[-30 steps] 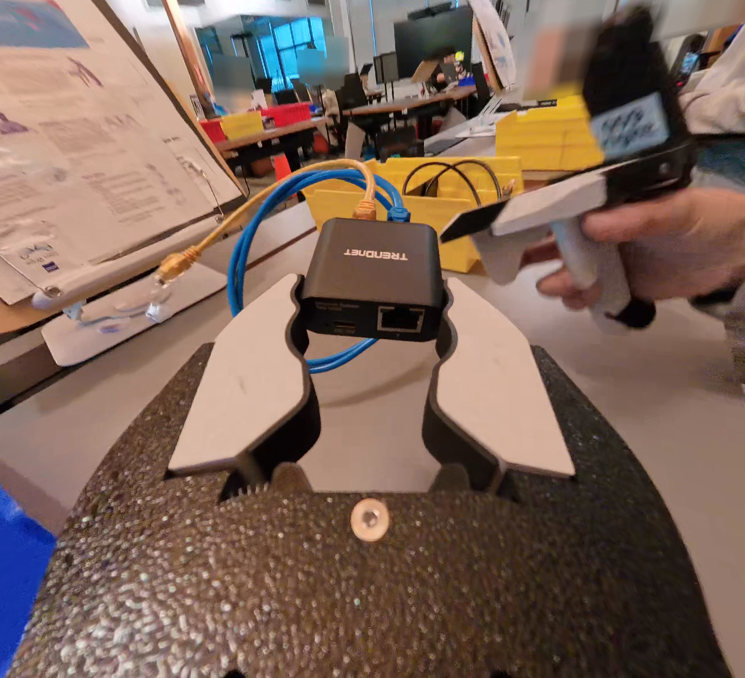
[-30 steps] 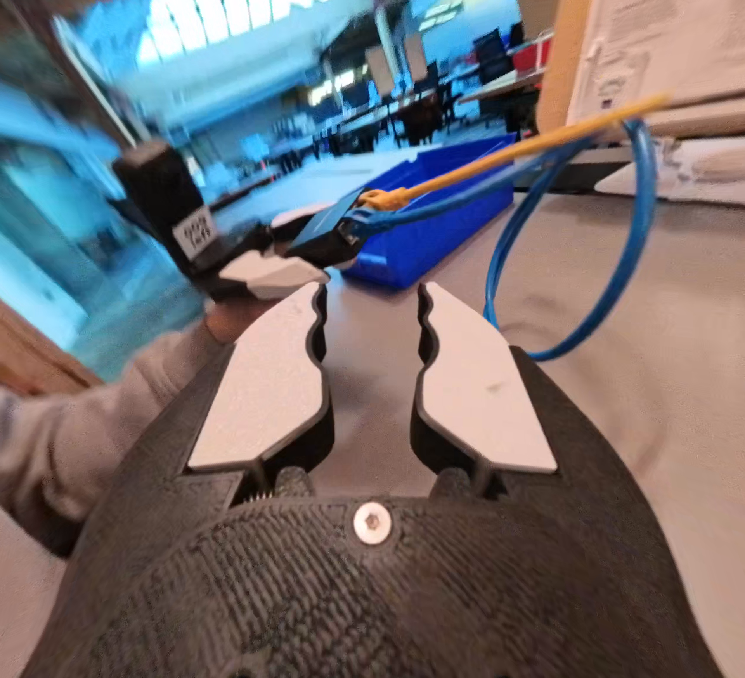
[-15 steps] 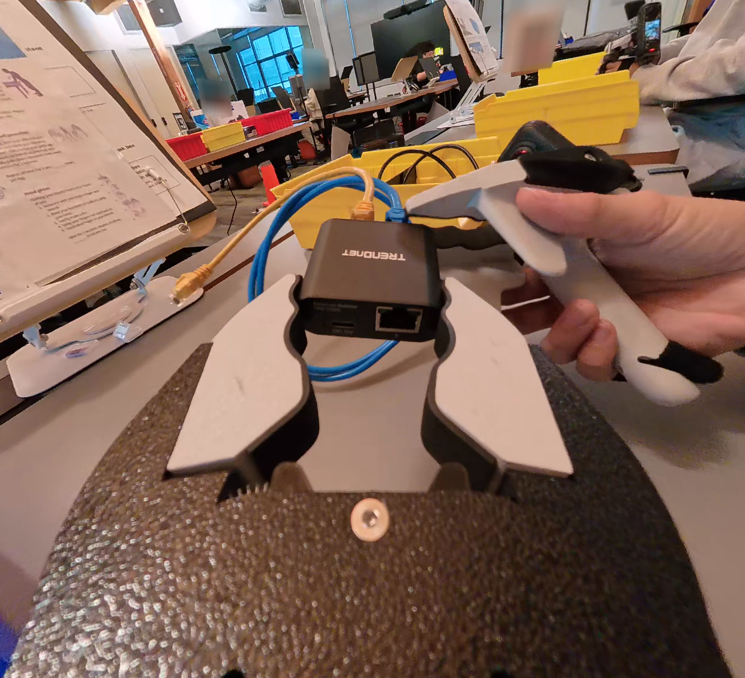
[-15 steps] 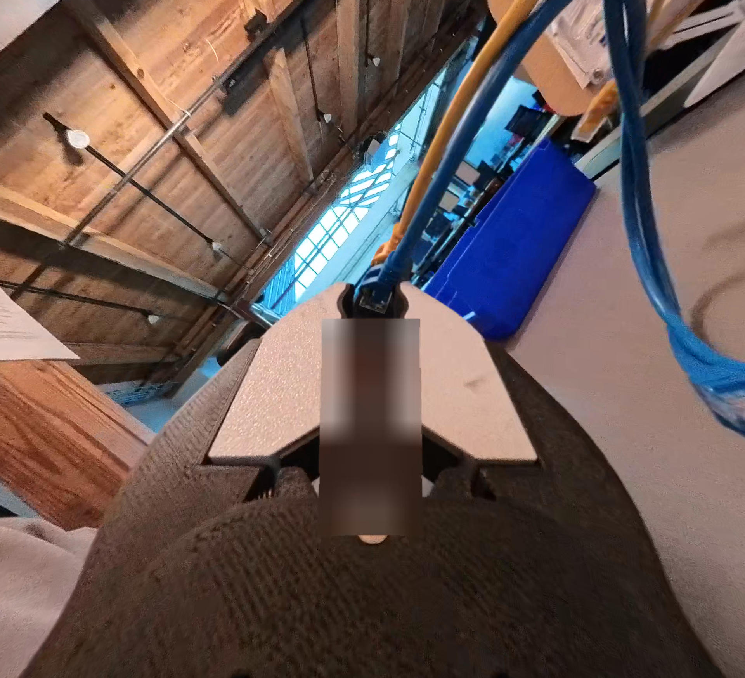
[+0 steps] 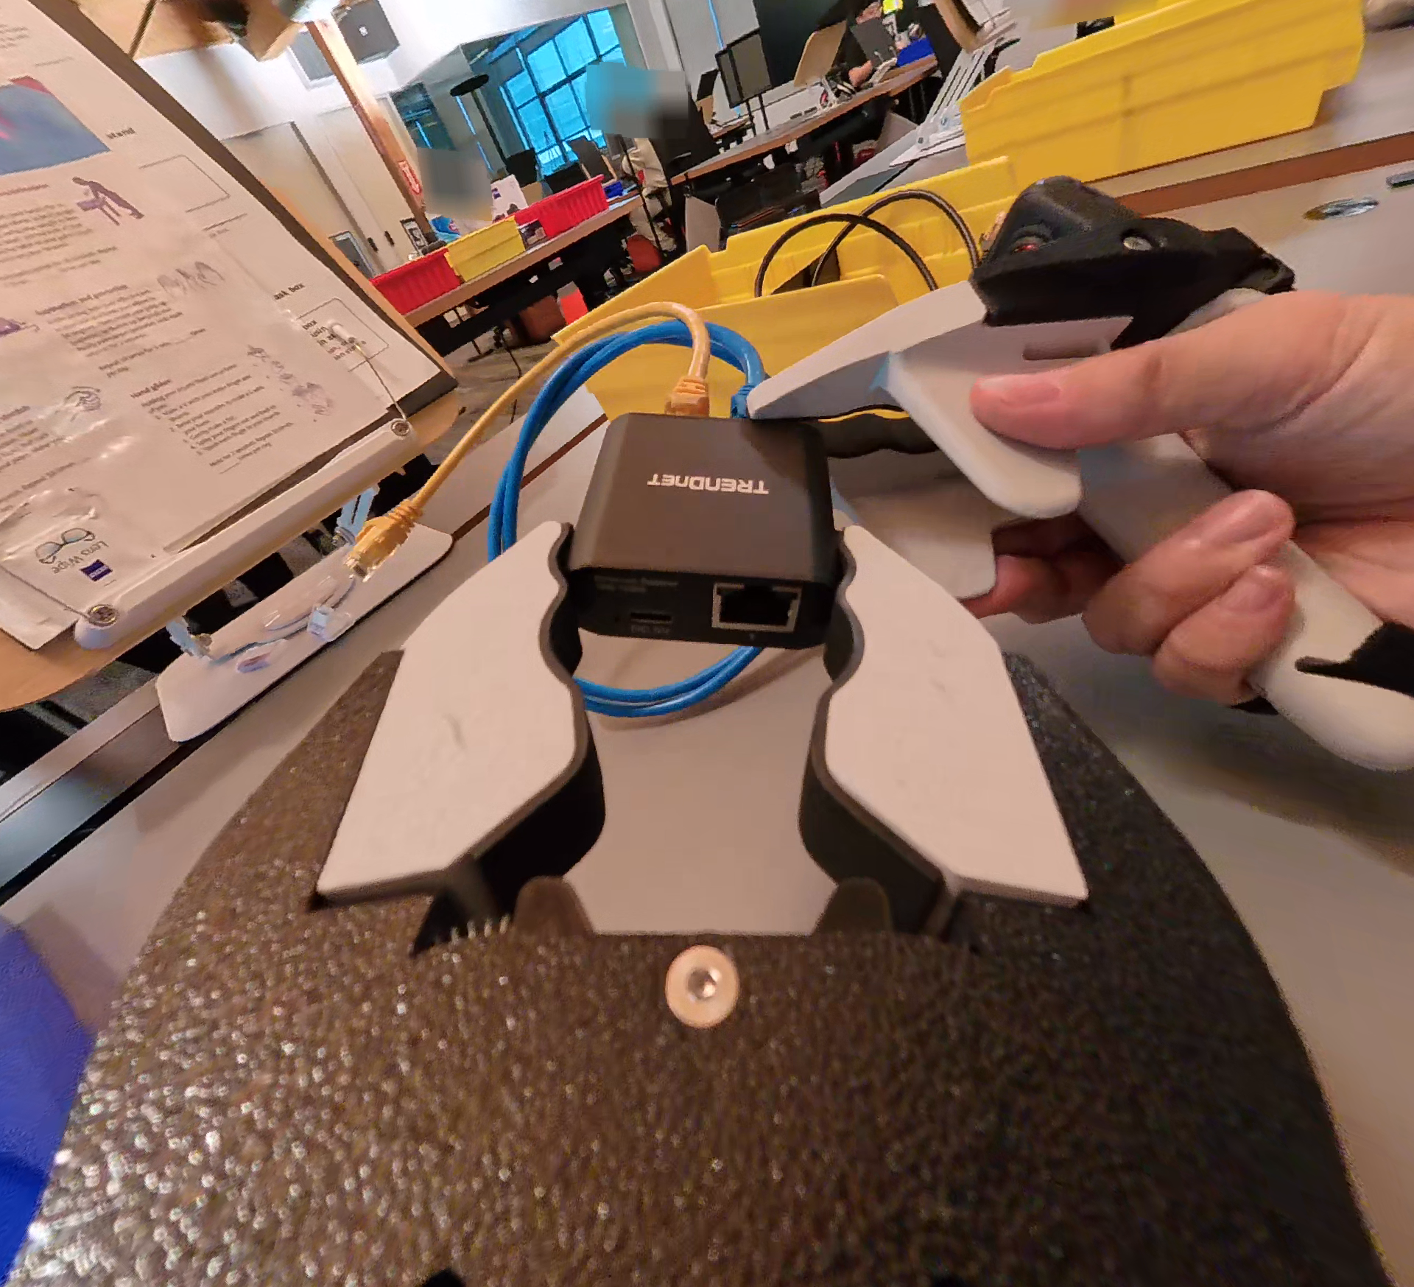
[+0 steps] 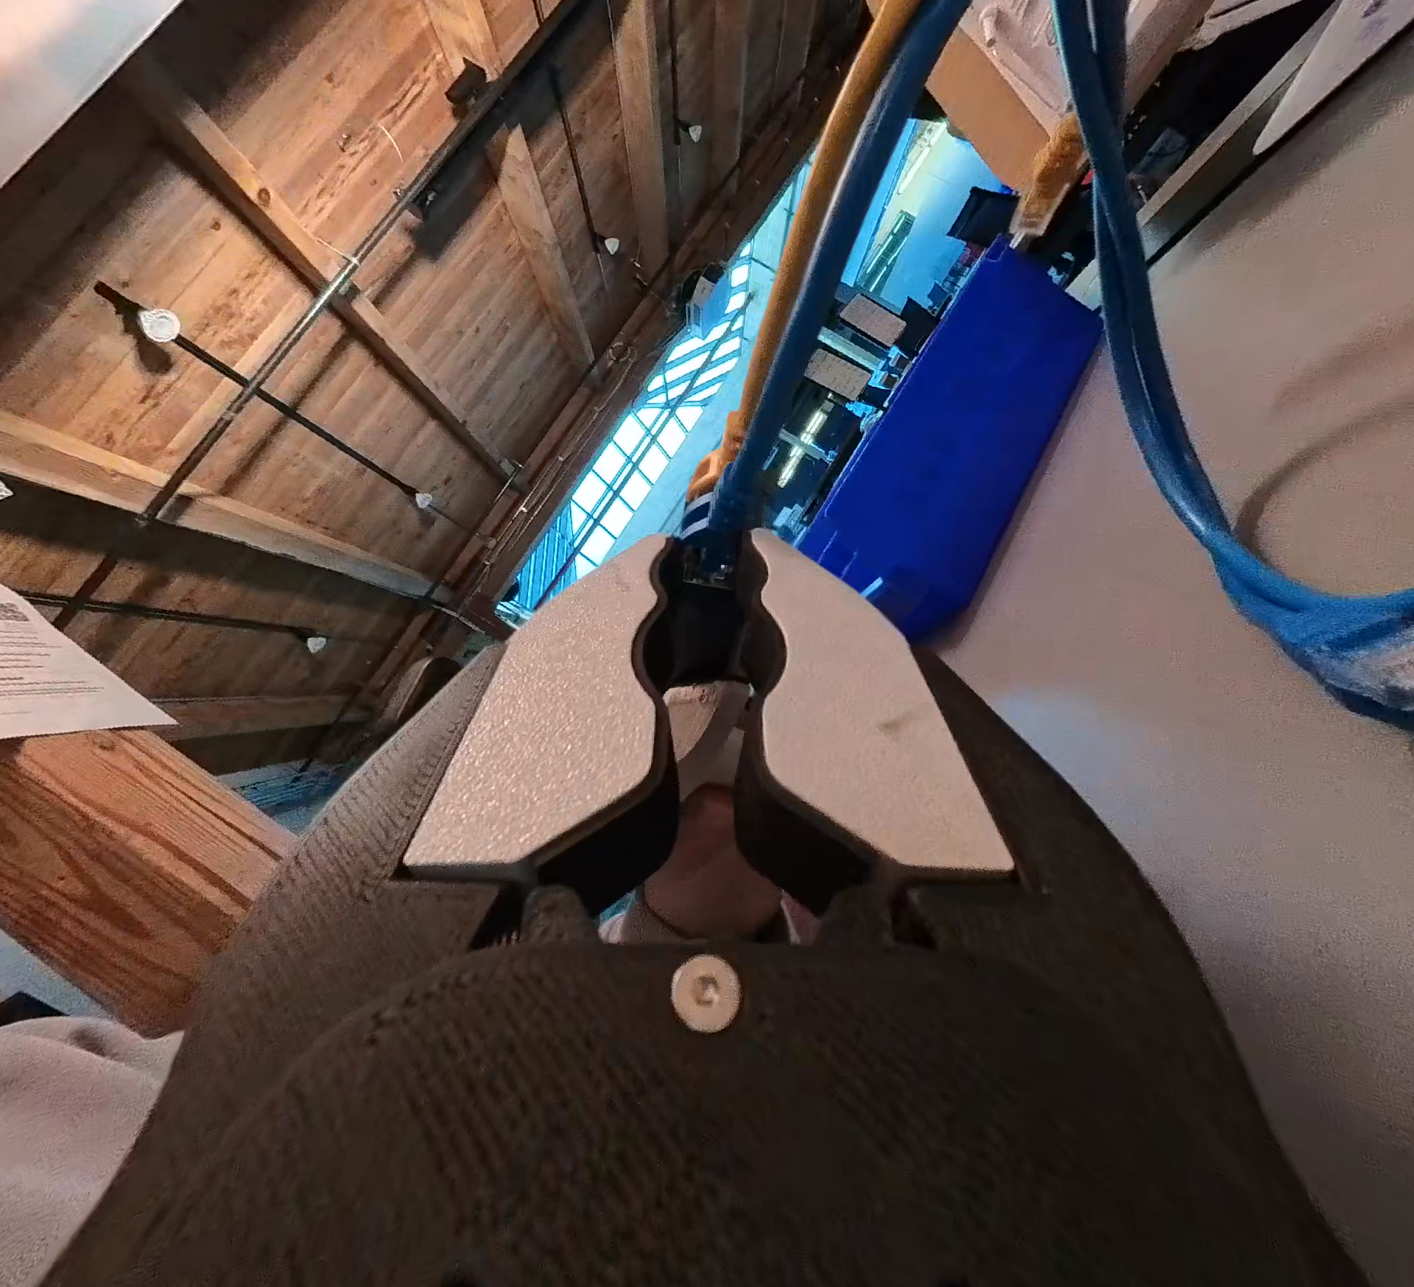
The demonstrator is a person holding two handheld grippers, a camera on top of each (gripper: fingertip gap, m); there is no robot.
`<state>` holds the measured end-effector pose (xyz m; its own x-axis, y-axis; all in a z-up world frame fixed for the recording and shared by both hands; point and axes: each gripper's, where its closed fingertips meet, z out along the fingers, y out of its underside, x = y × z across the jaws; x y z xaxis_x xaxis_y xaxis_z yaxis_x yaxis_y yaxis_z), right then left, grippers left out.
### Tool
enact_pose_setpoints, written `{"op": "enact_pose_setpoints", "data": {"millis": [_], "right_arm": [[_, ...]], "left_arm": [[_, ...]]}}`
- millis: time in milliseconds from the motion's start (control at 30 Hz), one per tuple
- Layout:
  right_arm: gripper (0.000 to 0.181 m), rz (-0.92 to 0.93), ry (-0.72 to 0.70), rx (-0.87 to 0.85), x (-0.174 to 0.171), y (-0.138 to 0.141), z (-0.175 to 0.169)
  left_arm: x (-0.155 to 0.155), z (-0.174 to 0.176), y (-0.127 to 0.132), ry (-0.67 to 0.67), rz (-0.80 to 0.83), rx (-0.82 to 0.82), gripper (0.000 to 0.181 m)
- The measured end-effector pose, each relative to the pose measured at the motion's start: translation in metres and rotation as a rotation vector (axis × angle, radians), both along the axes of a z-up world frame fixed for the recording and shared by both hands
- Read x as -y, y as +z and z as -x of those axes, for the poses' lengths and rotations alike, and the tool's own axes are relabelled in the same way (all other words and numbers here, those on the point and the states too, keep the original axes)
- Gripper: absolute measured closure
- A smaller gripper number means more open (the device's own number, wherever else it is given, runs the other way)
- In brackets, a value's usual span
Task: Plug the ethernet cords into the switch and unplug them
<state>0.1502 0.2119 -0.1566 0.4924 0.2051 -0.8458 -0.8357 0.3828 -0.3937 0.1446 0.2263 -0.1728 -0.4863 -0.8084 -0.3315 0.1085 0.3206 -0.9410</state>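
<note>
My left gripper (image 5: 704, 561) is shut on the black switch (image 5: 700, 500) and holds it just above the grey table (image 5: 1194, 867), empty port facing me. A blue cord (image 5: 509, 485) and a yellow cord (image 5: 490, 431) are plugged into its far side. The yellow cord's free plug (image 5: 375, 538) hangs at the left. My right gripper (image 5: 754, 401), held by a hand (image 5: 1239, 439), reaches in from the right to the blue plug. In the right wrist view my right gripper (image 6: 708, 554) is shut on the blue cord's plug (image 6: 708, 561); the blue cord (image 6: 811, 240) and yellow cord (image 6: 849, 125) rise from it.
A tilted document stand with printed pages (image 5: 176, 347) stands at the left. Yellow bins (image 5: 857, 301) sit behind the switch, one holding a black cable (image 5: 842, 232). A blue bin (image 6: 956, 454) sits on the table beyond the switch in the right wrist view. Only a small space, under 4 cm, lies between the two pairs of fingers.
My right gripper swung in from the right and shut on the blue plug at the back of the switch. My left gripper kept hold of the switch.
</note>
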Motion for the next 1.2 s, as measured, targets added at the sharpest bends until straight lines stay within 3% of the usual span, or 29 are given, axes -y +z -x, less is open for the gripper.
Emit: {"op": "enact_pose_setpoints", "data": {"millis": [300, 567, 667, 733, 933, 1100, 1200], "right_arm": [[0.169, 0.001, 0.003, 0.150, -0.002, -0.001, -0.006], [0.169, -0.027, -0.008, 0.185, 0.000, 0.007, -0.007], [0.170, 0.018, -0.050, 0.256, 0.002, 0.010, -0.010], [0.170, -0.026, -0.118, 0.234, 0.019, 0.017, -0.030], [0.169, 0.240, -0.135, 0.551, 0.047, 0.033, -0.034], [0.169, 0.407, -0.175, 0.725, 0.100, 0.076, -0.048], [0.169, 0.506, -0.184, 0.770, 0.131, 0.089, -0.065]], "left_arm": [[-0.002, -0.007, -0.002, 0.082, 0.015, 0.056, 0.120], [0.000, -0.007, 0.004, 0.149, 0.018, 0.113, 0.120], [0.001, -0.006, 0.006, 0.112, 0.146, 0.077, 0.120], [-0.011, -0.007, 0.006, 0.150, 0.221, 0.079, 0.120], [-0.026, -0.005, 0.015, 0.184, 0.189, 0.108, 0.120], [-0.041, -0.005, 0.019, 0.201, 0.188, 0.116, 0.120], [-0.045, -0.004, 0.019, 0.193, 0.218, 0.108, 0.120]]}}
